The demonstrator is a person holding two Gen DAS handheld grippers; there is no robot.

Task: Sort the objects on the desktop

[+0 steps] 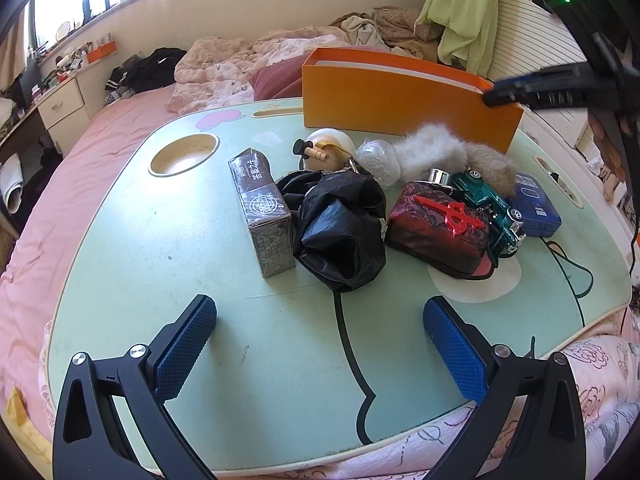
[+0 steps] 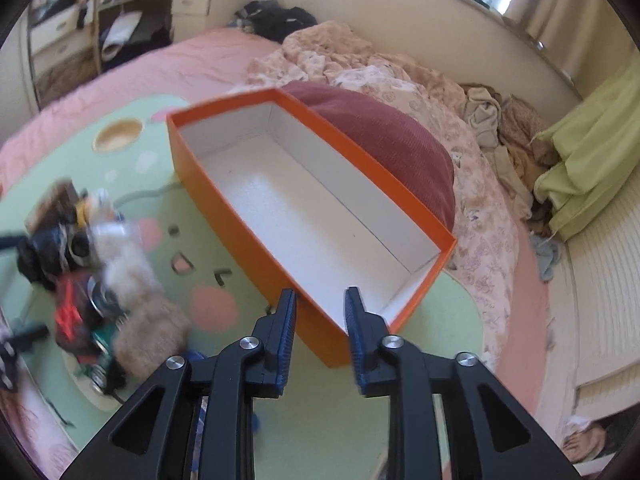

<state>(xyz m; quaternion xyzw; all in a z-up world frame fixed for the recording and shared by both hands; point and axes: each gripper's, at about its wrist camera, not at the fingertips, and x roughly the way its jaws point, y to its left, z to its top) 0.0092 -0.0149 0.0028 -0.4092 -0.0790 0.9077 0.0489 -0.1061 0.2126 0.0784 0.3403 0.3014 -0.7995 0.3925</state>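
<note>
A pile of objects lies mid-table in the left wrist view: a grey-brown carton (image 1: 264, 216), a black plastic bag (image 1: 340, 232), a red patterned pouch (image 1: 436, 228), a green toy car (image 1: 492, 208), a blue case (image 1: 536, 204), a furry strip (image 1: 440, 152) and a small doll (image 1: 332, 144). Behind them stands an orange box (image 1: 400, 100), white and bare inside (image 2: 304, 216). My left gripper (image 1: 320, 312) hangs open over bare table in front of the pile. My right gripper (image 2: 320, 296) straddles the box's near wall at its right end without pressing it, and shows as a dark shape (image 1: 504, 92).
The green lap table (image 1: 160, 280) rests on a pink bed (image 1: 48, 208) and has a round cup recess (image 1: 184, 154) at its far left. A dark red pillow (image 2: 384, 140) and rumpled bedding (image 2: 340, 64) lie behind the box. A cabinet with drawers (image 1: 64, 104) stands far left.
</note>
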